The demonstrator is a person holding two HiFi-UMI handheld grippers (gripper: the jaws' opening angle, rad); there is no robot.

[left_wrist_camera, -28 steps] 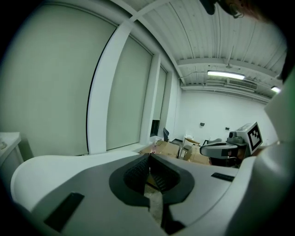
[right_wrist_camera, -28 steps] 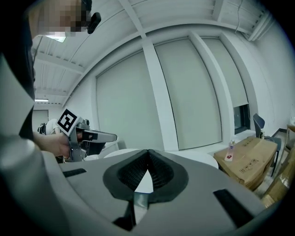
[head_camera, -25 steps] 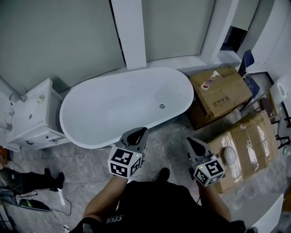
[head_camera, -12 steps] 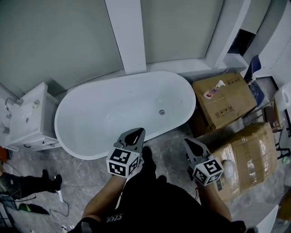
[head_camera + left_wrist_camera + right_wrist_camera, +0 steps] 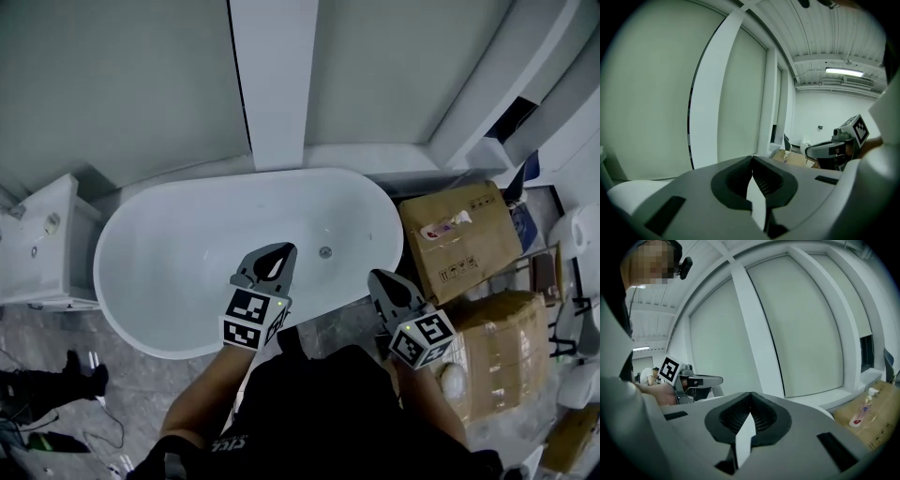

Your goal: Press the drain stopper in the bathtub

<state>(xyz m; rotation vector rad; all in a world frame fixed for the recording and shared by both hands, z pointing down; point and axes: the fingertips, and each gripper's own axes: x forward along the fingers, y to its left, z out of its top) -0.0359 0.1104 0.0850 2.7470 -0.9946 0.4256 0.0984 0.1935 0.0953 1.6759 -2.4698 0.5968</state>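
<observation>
White bathtub nearer, left tongs now over its basin

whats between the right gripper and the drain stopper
Only the bathtub's near rim and bare white inner wall lie between the right gripper and the drain stopper; the head view shows it.

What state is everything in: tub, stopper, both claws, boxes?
Tub: empty, no water.
Stopper: in the tub floor, untouched; up or down unclear.
Left claw: shut, empty.
Right claw: shut, empty.
Far box: closed, bottle lying on it.
Near box: closed.
</observation>
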